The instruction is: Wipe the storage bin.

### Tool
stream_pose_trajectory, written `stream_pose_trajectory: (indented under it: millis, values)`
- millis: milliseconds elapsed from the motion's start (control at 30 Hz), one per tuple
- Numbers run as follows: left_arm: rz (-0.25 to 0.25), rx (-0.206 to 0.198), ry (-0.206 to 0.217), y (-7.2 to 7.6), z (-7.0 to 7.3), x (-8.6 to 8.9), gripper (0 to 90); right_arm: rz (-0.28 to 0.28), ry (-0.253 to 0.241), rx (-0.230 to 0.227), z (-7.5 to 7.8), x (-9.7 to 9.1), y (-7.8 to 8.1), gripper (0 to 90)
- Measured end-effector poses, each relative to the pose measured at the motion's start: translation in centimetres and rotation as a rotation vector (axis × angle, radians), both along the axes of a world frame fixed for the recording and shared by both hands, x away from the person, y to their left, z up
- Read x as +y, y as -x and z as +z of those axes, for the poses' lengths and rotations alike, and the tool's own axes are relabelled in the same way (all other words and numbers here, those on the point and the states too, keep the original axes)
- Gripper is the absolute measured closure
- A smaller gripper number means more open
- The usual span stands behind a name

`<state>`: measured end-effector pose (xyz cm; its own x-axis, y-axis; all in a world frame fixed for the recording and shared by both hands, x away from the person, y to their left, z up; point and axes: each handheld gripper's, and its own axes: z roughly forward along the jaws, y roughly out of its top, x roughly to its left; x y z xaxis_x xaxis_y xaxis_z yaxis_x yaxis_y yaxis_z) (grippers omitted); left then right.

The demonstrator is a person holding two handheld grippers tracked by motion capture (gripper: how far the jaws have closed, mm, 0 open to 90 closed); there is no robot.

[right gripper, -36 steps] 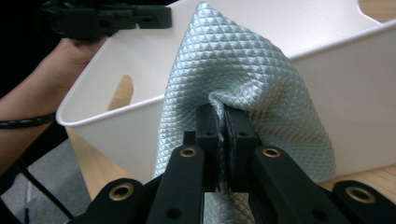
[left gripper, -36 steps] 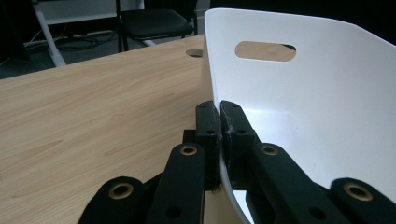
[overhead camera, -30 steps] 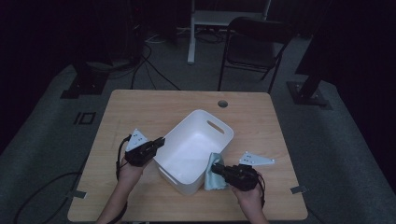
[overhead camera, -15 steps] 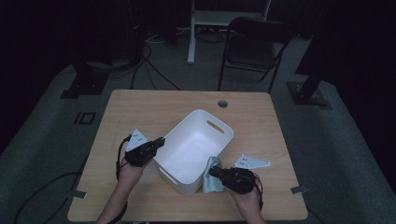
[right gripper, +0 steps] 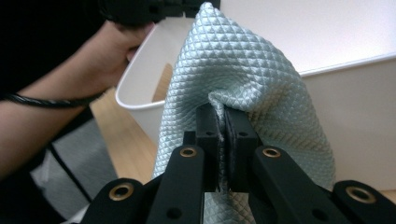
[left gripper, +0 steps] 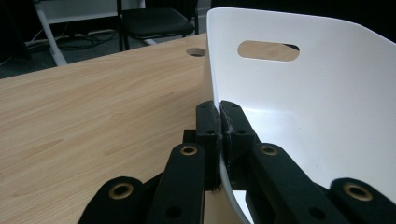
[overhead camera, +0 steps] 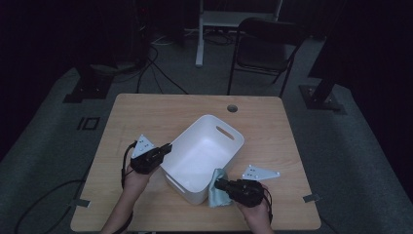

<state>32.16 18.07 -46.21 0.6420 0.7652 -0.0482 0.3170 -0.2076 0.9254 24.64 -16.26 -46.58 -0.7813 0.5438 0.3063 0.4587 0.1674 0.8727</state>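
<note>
Dark room all around, and one wooden table point(overhead camera: 146, 122) in the light. On it sits a big white tub point(overhead camera: 195, 161), tipped a bit. The left gripper point(left gripper: 219, 114) pinches the tub's rim tight to hold it. The right gripper point(right gripper: 223, 116) squeezes a soft blue cloth point(right gripper: 243, 74), draped against the tub's near wall. I think the cloth goes inside to wipe. Keep the tub firm, lift the cloth over the rim, then rub slowly.
</note>
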Motion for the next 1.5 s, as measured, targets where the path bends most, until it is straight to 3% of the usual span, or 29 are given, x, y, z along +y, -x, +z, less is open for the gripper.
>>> stream_pose_trajectory:
  millis: [67, 167, 267, 400, 500, 633, 767, 833, 900, 1033, 1133, 1233, 1400, 1500]
  values:
    - [-0.002, 0.001, 0.001, 0.0, 0.0, 0.0, 87.7, -0.005, 0.027, -0.004, -0.3, 0.3, 0.0, 86.0]
    - [0.002, -0.002, -0.006, 0.1, 0.0, 0.0, 87.6, -0.014, 0.044, 0.029, -1.1, 0.3, -0.3, 86.0]
    - [0.003, -0.001, -0.003, 0.0, 0.0, -0.1, 87.6, 0.007, 0.014, 0.051, -1.1, 0.1, -0.1, 86.0]
    - [0.000, 0.000, -0.006, 0.0, 0.0, -0.1, 87.8, 0.054, -0.017, 0.021, -0.3, 0.8, 0.9, 85.9]
    - [-0.003, 0.000, -0.006, 0.1, 0.0, -0.1, 88.0, 0.054, 0.011, -0.013, -0.1, 1.1, 1.2, 86.0]
    - [-0.001, -0.001, -0.009, 0.1, 0.0, -0.1, 87.9, 0.045, 0.033, 0.020, -0.9, 1.3, 0.9, 85.9]
    - [0.003, -0.002, -0.011, 0.1, 0.0, -0.1, 87.8, 0.048, 0.025, 0.043, -1.0, 1.3, 1.1, 85.9]
    - [0.003, -0.002, -0.009, 0.1, 0.0, -0.1, 87.9, 0.065, 0.002, 0.039, -0.8, 1.3, 1.2, 85.9]
    - [0.003, 0.002, -0.002, 0.0, 0.0, 0.0, 88.0, 0.088, -0.003, 0.002, 0.1, 1.9, 2.0, 85.9]
    - [-0.004, 0.001, -0.007, 0.1, 0.0, -0.1, 88.1, 0.105, -0.016, 0.005, 0.1, 1.9, 2.1, 85.9]
    - [-0.004, 0.000, -0.011, 0.1, 0.1, -0.1, 88.0, 0.091, 0.018, -0.008, -0.2, 2.0, 2.0, 85.9]
    - [-0.002, -0.002, -0.013, 0.1, 0.1, -0.1, 88.0, 0.082, 0.042, 0.007, -0.6, 2.0, 1.8, 85.9]
    - [-0.001, -0.001, -0.007, 0.1, 0.0, -0.1, 87.8, 0.074, 0.061, 0.007, -0.6, 2.1, 1.9, 85.9]
    - [-0.001, -0.001, -0.005, 0.1, 0.0, -0.1, 87.8, 0.083, 0.046, 0.018, -0.7, 2.0, 1.7, 85.9]
